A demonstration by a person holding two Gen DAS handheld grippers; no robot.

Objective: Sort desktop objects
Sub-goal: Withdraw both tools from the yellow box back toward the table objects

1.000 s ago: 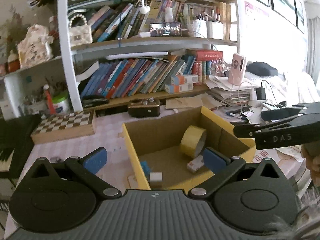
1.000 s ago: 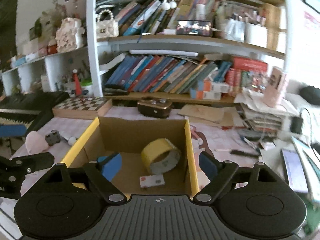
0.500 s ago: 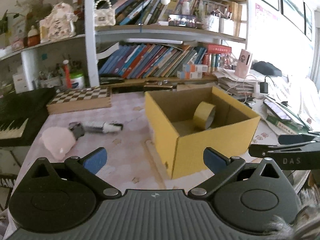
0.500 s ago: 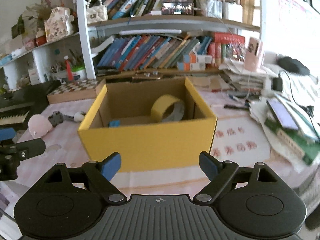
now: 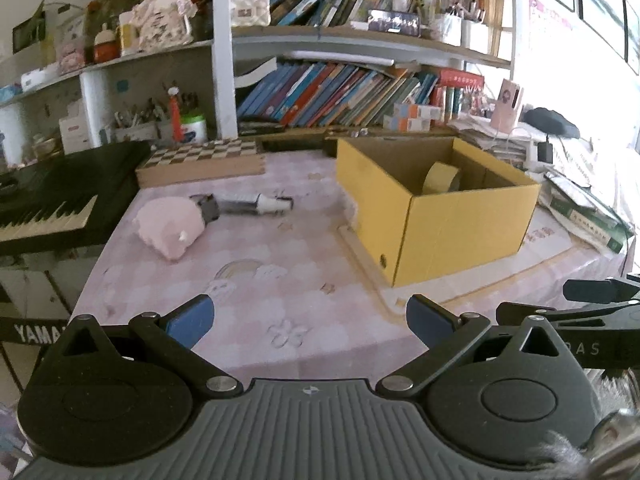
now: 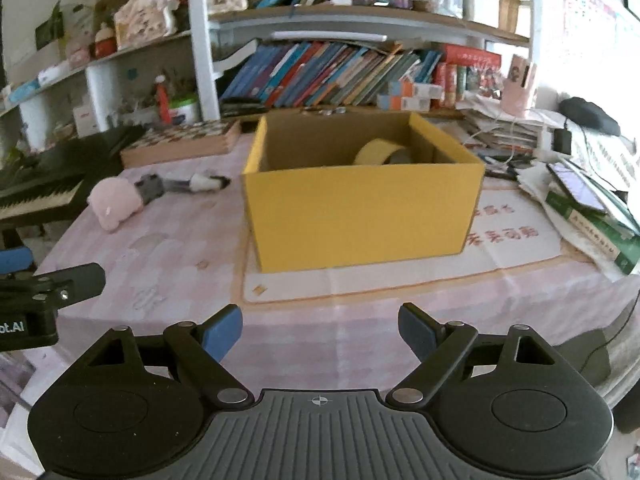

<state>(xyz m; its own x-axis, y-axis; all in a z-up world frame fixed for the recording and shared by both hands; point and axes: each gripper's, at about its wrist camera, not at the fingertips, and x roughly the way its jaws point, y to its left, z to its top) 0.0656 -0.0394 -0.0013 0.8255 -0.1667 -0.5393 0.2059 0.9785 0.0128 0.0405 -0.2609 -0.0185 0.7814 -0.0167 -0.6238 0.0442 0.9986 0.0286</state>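
A yellow cardboard box [image 5: 452,220] [image 6: 360,220] stands on the pink tablecloth with a roll of yellow tape [image 5: 440,176] [image 6: 380,154] inside. A pink plush toy [image 5: 170,226] [image 6: 114,202] and a grey-and-white tool [image 5: 244,204] [image 6: 180,184] lie left of the box. My left gripper [image 5: 308,322] is open and empty near the table's front edge. My right gripper [image 6: 320,330] is open and empty in front of the box.
A checkered wooden board [image 5: 200,160] lies at the back. A black keyboard [image 5: 52,200] stands at the left. Books and papers [image 6: 592,208] pile up at the right. A bookshelf [image 5: 340,88] lines the back wall.
Both grippers have pulled back and away from the box toward the table's front edge. The inside floor of the box has gone out of sight. Both stay open.
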